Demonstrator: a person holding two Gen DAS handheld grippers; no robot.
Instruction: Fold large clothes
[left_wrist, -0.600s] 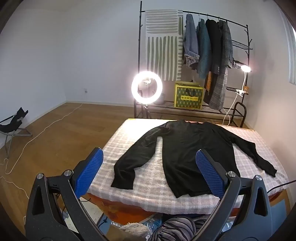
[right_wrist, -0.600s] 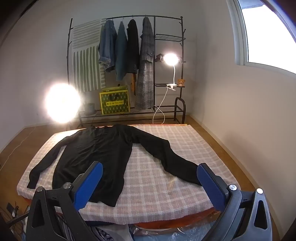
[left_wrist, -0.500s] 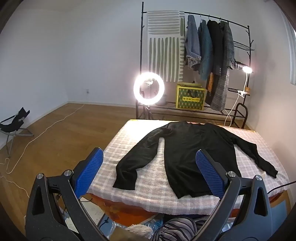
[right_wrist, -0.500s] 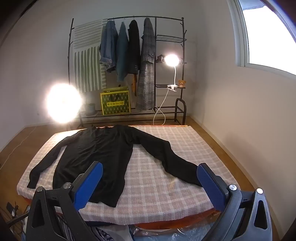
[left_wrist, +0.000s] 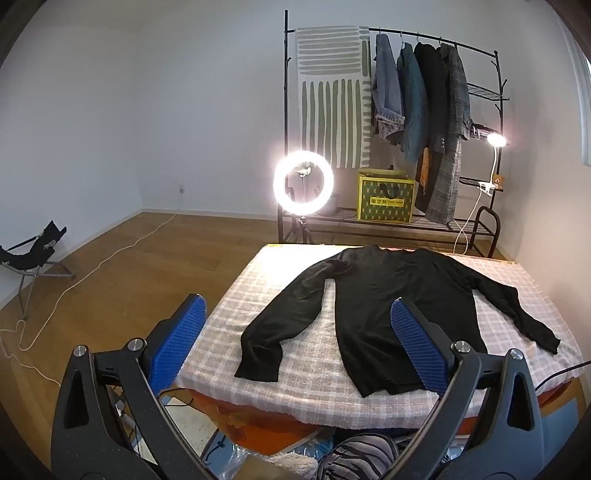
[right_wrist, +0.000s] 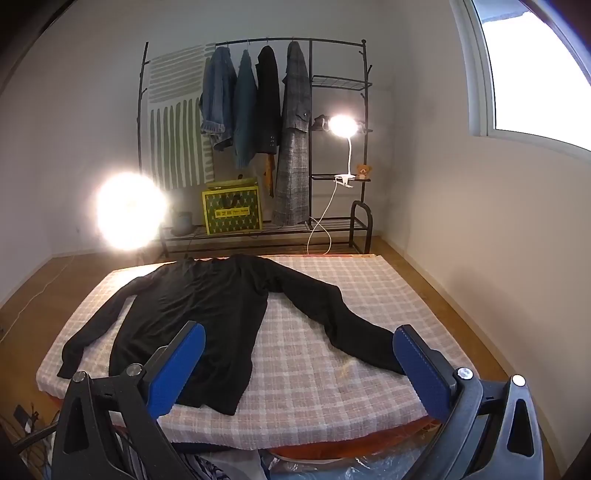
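Observation:
A black long-sleeved sweater (left_wrist: 384, 295) (right_wrist: 207, 306) lies flat and spread out on a bed covered with a pink-and-white checked blanket (left_wrist: 306, 373) (right_wrist: 306, 373), neck toward the far end, both sleeves angled outward. My left gripper (left_wrist: 295, 339) hovers open before the near edge of the bed, facing the left sleeve and hem, nothing between its blue pads. My right gripper (right_wrist: 299, 363) is open too, held off the near edge, with the sweater's hem behind its left pad and the right sleeve's cuff (right_wrist: 380, 363) behind its right pad. Neither touches the cloth.
Behind the bed stands a black clothes rack (left_wrist: 436, 122) with hanging jackets, a yellow-green box (left_wrist: 386, 201), a ring light (left_wrist: 303, 182) and a clip lamp (right_wrist: 343, 125). A folding chair (left_wrist: 33, 251) and a white cable lie on the wooden floor at left. A wall runs along the bed's right.
Both views have tilted slightly, so the bed and sweater sit a little lower in the left wrist view. The sweater lies unmoved and both grippers stay open.

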